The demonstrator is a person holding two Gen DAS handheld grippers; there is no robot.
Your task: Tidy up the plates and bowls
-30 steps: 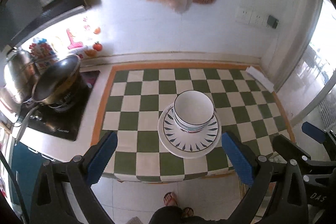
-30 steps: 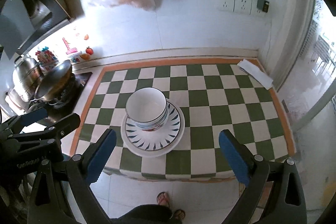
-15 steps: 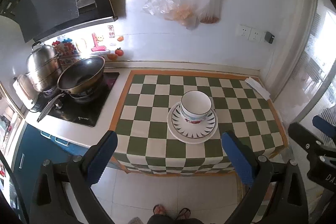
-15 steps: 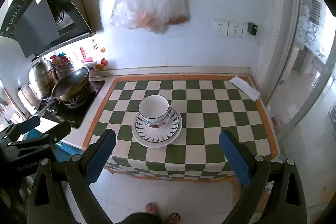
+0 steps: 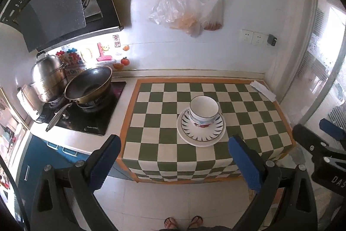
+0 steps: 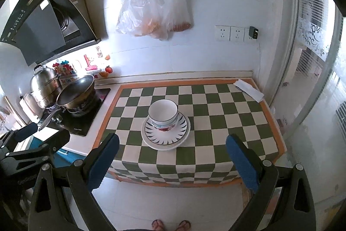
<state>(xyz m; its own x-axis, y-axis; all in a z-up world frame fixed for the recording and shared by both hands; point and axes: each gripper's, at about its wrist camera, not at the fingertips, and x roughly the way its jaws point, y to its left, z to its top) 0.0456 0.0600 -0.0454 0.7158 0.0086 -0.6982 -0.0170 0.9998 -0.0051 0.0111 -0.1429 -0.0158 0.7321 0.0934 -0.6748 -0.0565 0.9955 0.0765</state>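
A white bowl (image 5: 204,110) (image 6: 163,113) with a blue band is nested in another bowl on a white plate (image 5: 201,133) (image 6: 165,136) with dark rim marks. The stack rests on the green-and-white checked cloth (image 5: 151,133) (image 6: 218,122) of the counter. My left gripper (image 5: 174,157) hangs open and empty, well back from the counter over the floor. My right gripper (image 6: 172,155) is likewise open, empty and held back from the stack. Each gripper's body shows at the edge of the other's view.
A wok (image 5: 89,83) and a steel pot (image 5: 48,77) sit on the stove at the left. Plastic bags (image 5: 188,8) hang on the wall. A folded white cloth (image 5: 262,90) lies at the counter's far right corner. A person's sandalled feet (image 5: 183,222) stand on the tiled floor.
Both grippers have pulled back and up from the counter, so the stacked bowls and plate look smaller and farther away. The stack has not moved.
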